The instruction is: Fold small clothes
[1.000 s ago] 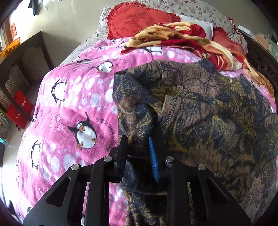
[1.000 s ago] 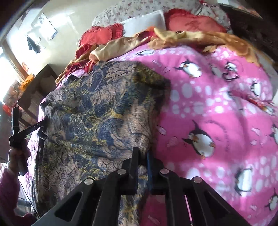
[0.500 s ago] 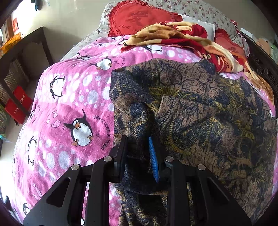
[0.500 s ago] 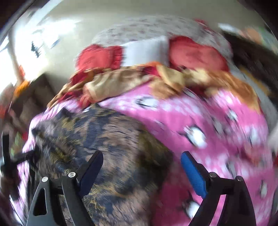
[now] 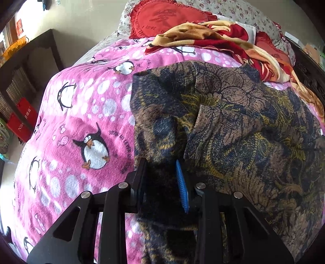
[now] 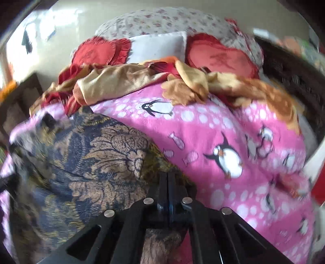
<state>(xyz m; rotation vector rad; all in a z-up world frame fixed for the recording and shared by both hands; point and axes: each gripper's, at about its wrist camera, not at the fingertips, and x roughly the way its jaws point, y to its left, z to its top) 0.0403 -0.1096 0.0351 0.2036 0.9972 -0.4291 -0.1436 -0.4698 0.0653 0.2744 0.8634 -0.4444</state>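
A brown, navy and yellow patterned garment [image 5: 233, 126] lies spread on a pink penguin blanket [image 5: 85, 105]. My left gripper [image 5: 161, 178] has a dark bunch of the garment's near left edge between its black finger and blue pad; the jaws are opening slightly, with the cloth still filling the gap. In the right wrist view the same garment [image 6: 101, 158] covers the left half of the blanket [image 6: 213, 130]. My right gripper [image 6: 168, 180] is shut at the garment's right edge, with cloth gathered around its tips and running under it. This view is blurred.
An orange and red blanket [image 5: 213, 38] lies crumpled beyond the garment, with red heart cushions [image 5: 166, 18] and a white pillow [image 6: 158, 46] behind it. Dark wooden shelves [image 5: 30, 61] stand left of the bed. A dark carved bed frame [image 6: 294, 81] runs along the right.
My right gripper opened wide, let go of the garment, shifted along its right edge and shut again. My left gripper stayed in place with the cloth, its jaws a little wider.
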